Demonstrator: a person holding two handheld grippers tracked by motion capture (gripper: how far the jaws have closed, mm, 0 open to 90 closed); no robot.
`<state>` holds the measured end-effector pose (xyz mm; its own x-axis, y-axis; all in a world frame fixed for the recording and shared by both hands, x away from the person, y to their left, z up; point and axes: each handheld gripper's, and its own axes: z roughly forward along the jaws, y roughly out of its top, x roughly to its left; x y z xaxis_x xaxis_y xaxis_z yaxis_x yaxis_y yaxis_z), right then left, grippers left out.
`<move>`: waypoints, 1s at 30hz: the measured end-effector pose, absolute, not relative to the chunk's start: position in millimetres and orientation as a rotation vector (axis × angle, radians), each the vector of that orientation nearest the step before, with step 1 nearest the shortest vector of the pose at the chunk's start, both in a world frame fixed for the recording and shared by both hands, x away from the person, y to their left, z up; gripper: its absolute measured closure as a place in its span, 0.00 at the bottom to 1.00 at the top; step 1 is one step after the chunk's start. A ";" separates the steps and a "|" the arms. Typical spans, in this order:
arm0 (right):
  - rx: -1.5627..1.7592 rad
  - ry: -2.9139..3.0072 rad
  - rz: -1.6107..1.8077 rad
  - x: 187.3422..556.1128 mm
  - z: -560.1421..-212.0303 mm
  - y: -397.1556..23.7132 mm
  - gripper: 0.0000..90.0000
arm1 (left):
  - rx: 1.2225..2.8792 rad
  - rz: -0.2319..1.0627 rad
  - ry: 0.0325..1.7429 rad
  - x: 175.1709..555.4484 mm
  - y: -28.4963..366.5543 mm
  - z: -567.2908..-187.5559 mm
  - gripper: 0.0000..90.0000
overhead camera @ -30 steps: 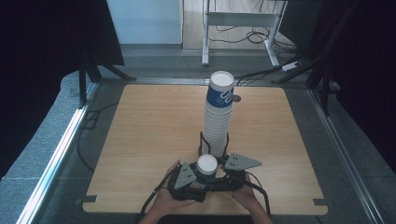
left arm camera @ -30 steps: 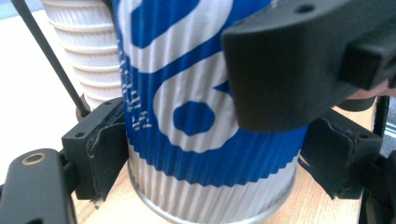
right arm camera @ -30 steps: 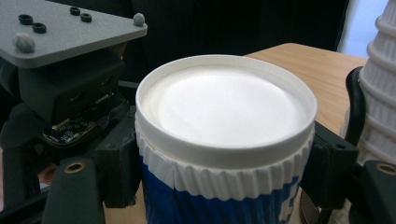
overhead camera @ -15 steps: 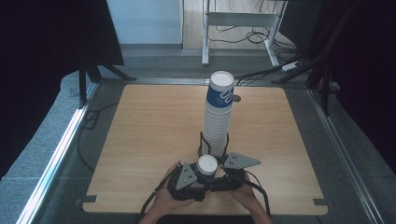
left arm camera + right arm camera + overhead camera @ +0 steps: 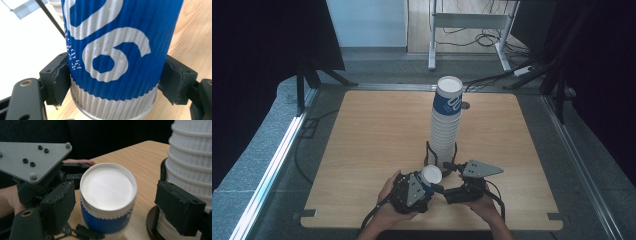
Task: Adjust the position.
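A blue-and-white ribbed paper cup [image 5: 430, 175] stands near the table's front edge, its flat white end up. My left gripper [image 5: 424, 182] is shut on the cup [image 5: 112, 50], with both pads pressing on its lower wall. My right gripper [image 5: 443, 176] comes in from the right. Its jaws have just been opening and now stand apart on either side of the cup [image 5: 108, 195] without touching it. Right behind it, a tall stack of the same cups [image 5: 444, 125] stands in a black wire holder [image 5: 428, 152].
The stack [image 5: 192, 165] rises close beside my right gripper's [image 5: 120, 207] far jaw. The wooden table [image 5: 372, 130] has bare room to the left and right of the stack. Metal rails and cables border it.
Both hands and the cup keep nearly the same place. The right gripper's jaws look wider apart than a second ago.
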<state>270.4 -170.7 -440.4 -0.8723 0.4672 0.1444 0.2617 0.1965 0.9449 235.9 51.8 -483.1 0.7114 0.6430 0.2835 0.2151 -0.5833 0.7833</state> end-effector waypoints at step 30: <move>0.736 2.500 1.717 280.6 -468.6 -160.2 0.28 | 2.345 1.101 0.440 217.1 25.5 -488.6 0.21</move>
<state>280.6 -160.2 -468.6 -0.8886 0.3892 0.2428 0.3665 0.2839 0.8861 217.1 25.5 -488.6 0.6192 0.4854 0.6173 0.0737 -0.8185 0.5697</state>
